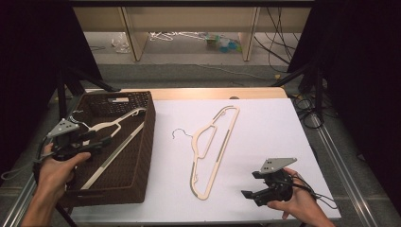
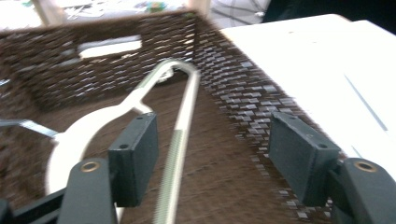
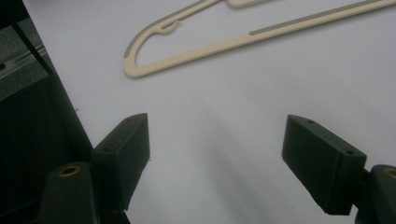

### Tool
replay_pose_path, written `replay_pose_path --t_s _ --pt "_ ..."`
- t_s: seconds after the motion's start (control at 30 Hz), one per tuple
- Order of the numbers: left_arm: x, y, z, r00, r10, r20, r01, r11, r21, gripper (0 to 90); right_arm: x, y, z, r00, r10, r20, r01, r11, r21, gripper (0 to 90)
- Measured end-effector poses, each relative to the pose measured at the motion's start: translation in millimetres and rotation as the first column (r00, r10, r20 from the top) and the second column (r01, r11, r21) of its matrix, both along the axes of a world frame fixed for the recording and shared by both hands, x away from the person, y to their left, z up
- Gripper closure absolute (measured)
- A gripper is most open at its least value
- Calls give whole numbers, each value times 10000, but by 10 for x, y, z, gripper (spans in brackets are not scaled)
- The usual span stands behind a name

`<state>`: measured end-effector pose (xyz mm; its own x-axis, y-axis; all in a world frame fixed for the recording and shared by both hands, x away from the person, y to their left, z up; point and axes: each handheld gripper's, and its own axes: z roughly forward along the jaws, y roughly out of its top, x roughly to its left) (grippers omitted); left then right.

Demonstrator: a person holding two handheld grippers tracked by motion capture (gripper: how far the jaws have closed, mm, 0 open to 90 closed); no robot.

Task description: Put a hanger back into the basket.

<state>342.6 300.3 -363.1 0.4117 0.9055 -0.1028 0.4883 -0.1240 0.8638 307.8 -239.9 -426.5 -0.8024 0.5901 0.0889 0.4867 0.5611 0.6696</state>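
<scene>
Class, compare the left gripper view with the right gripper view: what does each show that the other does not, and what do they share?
Left gripper view alone: the brown wicker basket with a cream hanger lying inside it, its long bar running between the open jaws of the left claw.

Right gripper view alone: a second hanger lying flat on the white table, ahead of the right claw.

Shared: each looks along a pair of black jaws standing wide apart, gripping nothing, with a cream hanger ahead.
</scene>
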Motion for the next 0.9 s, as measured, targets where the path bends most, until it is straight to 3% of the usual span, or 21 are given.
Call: replay_pose_path --t_s 0.27,0.43,0.6,0.67,0.7,0.8,0.9 --pt "-235 -467 79 9928 -1056 569 1064 9943 -109 272 20 -3 -13 10000 2 -61 -2 10000 29 236" --pt "-330 -745 82 9792 -1909 689 1900 9816 185 206 23 8 -22 9998 -182 92 179 9994 282 191" --pt "-436 -981 10 9672 -2284 1113 2314 9727 -152 194 29 16 -5 9995 -145 284 135 9993 354 171" --pt "-470 -1062 -22 9588 -2572 1209 2601 9656 -80 194 31 13 -5 9992 -186 348 172 9990 402 170" --pt "-491 -1111 -40 9592 -2573 1174 2611 9651 -183 193 35 9 -6 9990 -202 395 185 9989 441 170" --pt "-535 -1237 -69 9509 -2821 1274 2837 9589 57 182 35 -3 -8 9985 -353 412 332 9982 507 170" --pt "-582 -1320 -94 9457 -2933 1400 2971 9548 -68 179 34 -11 0 9978 -451 484 422 9973 593 169"
